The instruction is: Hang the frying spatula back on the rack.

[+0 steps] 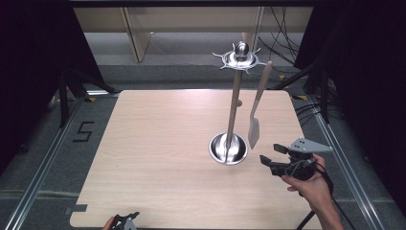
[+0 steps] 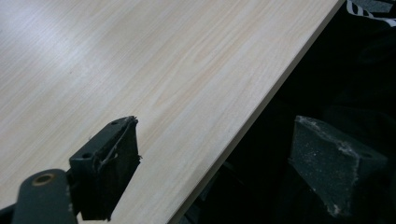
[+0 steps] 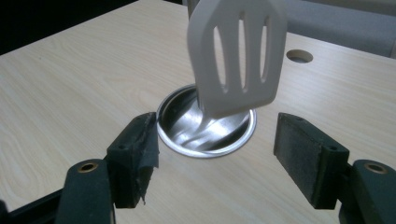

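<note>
Lab: railed rig frame (image 1: 40,172), black curtains (image 1: 28,57), cables (image 1: 282,38).

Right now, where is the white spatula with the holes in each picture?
High view: the spatula hangs from the rack's top at right of centre, its blade beside the round metal base.
Left gripper view: not in it; here are the wooden table and its edge.
Right gripper view: the slotted blade hangs at top centre, above the open right gripper.
Shared landmark: the metal base, right under the blade.
</note>
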`<state>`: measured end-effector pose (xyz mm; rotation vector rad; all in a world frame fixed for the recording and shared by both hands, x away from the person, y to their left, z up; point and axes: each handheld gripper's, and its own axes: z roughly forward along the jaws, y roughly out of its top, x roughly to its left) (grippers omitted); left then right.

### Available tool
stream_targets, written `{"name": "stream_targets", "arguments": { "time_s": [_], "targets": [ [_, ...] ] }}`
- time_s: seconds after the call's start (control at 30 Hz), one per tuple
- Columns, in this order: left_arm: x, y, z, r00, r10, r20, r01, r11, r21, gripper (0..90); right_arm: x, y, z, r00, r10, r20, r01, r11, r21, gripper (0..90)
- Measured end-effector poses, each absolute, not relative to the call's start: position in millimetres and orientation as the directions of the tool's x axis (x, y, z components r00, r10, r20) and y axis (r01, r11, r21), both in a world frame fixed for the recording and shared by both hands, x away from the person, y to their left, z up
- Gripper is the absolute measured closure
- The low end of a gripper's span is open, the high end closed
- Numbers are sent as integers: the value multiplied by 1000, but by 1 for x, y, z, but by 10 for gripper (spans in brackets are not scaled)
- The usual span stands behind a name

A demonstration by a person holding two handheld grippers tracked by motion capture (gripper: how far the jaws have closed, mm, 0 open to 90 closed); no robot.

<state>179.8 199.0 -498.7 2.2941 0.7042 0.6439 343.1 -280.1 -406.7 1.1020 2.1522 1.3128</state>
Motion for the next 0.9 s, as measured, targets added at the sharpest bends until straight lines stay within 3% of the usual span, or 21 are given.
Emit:
{"name": "stream_targets", "arguments": {
  "time_s": [0.9],
  "targets": [
    [178, 200, -500, 750, 608, 260, 306, -667, 679, 149, 331, -277, -431, -632, 772, 66, 462, 308, 832, 317]
  ]
}}
